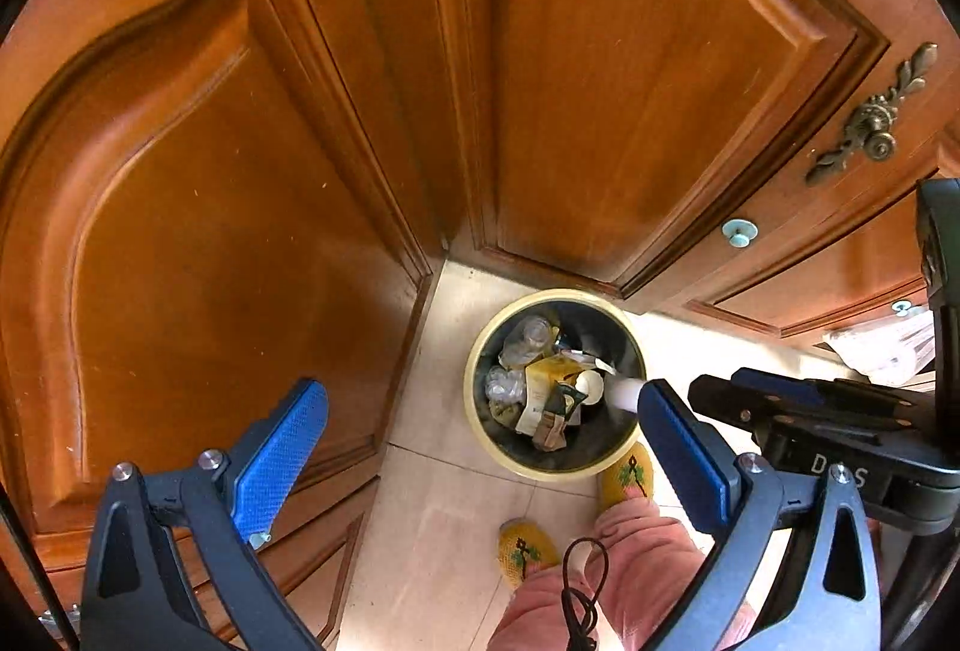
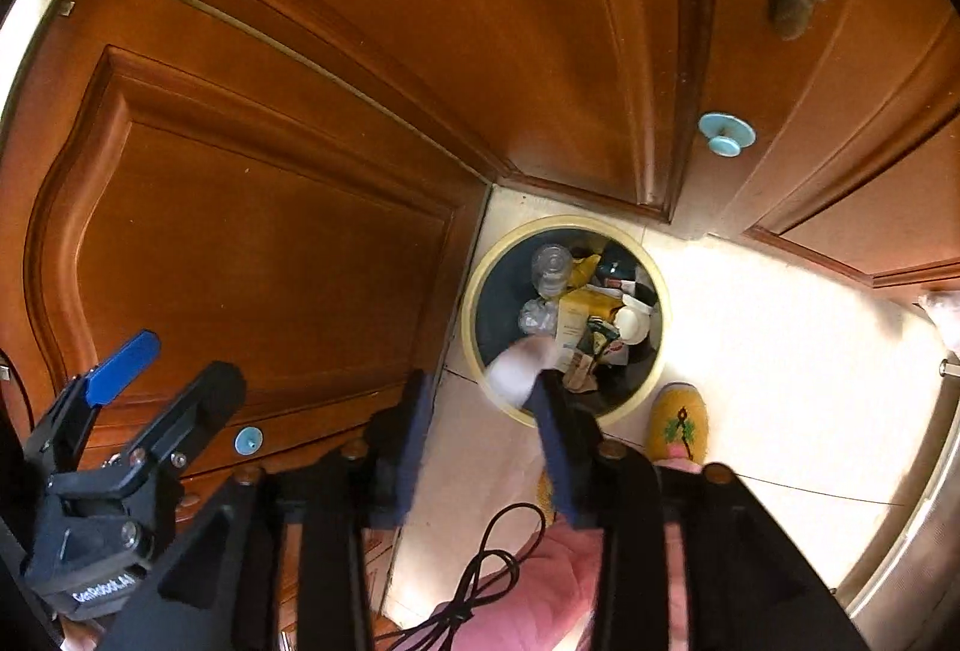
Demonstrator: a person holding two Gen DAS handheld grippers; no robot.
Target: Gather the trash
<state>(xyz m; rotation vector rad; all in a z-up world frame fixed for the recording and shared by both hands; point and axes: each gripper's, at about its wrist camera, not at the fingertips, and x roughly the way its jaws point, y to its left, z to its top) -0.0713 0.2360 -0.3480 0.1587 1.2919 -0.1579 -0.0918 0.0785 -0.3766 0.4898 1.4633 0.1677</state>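
Observation:
A round bin (image 1: 558,473) with a cream rim (image 2: 469,315) and dark inside stands on the tiled floor in the cabinet corner. It holds clear plastic bottles (image 2: 551,267), a yellow carton (image 1: 549,381) and wrappers. My right gripper (image 2: 483,426) is open above the bin's near rim. A blurred white item (image 2: 517,366) sits just past its fingertips, touching only the right one. In the left wrist view it is a white tube (image 1: 624,392) over the bin, ahead of the right gripper (image 1: 717,386). My left gripper (image 1: 480,450) hangs wide open and empty left of the bin, also seen as (image 2: 162,381).
Wooden cabinet doors (image 1: 210,201) close in on the left and behind, with a brass handle (image 1: 873,123) and light-blue knobs (image 2: 726,135). The person's yellow slippers (image 1: 627,474) and pink trousers (image 1: 630,567) are beside the bin. A black cable (image 2: 486,567) hangs below. A steel surface (image 2: 918,519) is at right.

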